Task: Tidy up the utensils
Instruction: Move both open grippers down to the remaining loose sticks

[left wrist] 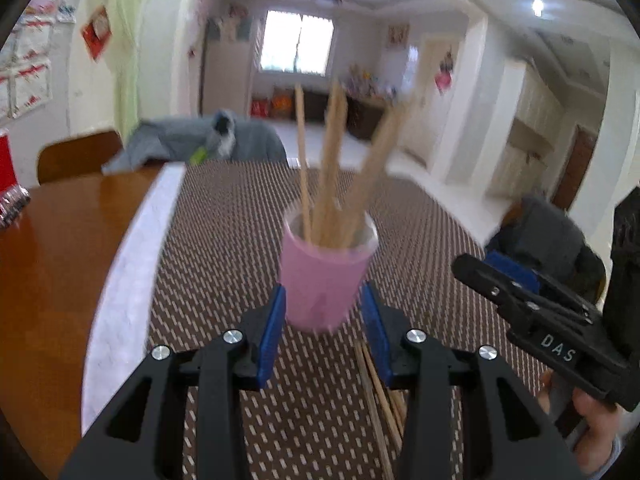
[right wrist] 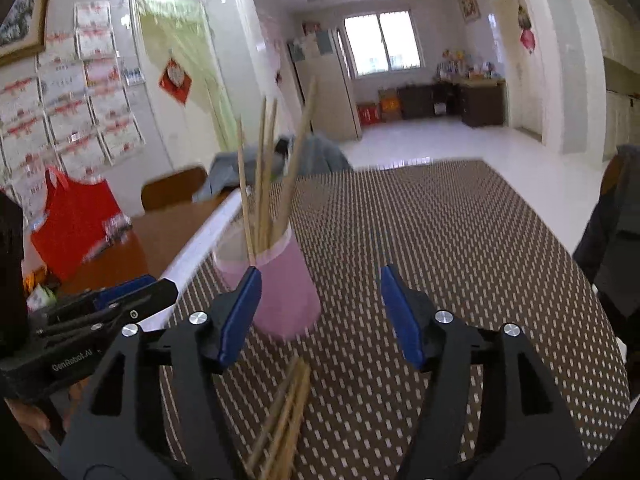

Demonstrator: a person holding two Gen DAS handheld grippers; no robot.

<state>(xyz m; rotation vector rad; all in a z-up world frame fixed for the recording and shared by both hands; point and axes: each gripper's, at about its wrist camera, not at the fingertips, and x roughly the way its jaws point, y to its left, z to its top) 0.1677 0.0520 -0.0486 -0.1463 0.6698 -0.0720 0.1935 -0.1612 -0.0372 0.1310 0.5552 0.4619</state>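
Observation:
A pink cup (left wrist: 324, 276) stands on the brown patterned mat (left wrist: 224, 240) with several wooden chopsticks (left wrist: 332, 168) upright in it. My left gripper (left wrist: 324, 304) is open, and the cup's base shows between its blue pads (left wrist: 274, 324). From the right wrist view the left gripper (right wrist: 168, 286) ends just short of the cup (right wrist: 280, 288). More loose chopsticks (right wrist: 284, 412) lie flat on the mat, under my right gripper (right wrist: 320, 292). That gripper is open with nothing between its fingers, to the right of the cup. It enters the left wrist view (left wrist: 476, 268) from the right edge.
The mat covers part of a brown wooden table (left wrist: 60, 280) with a white strip (left wrist: 128, 272) along the mat's left side. A red bag (right wrist: 76, 220) sits at the table's left. Chairs draped with grey cloth (left wrist: 192, 140) stand at the far edge.

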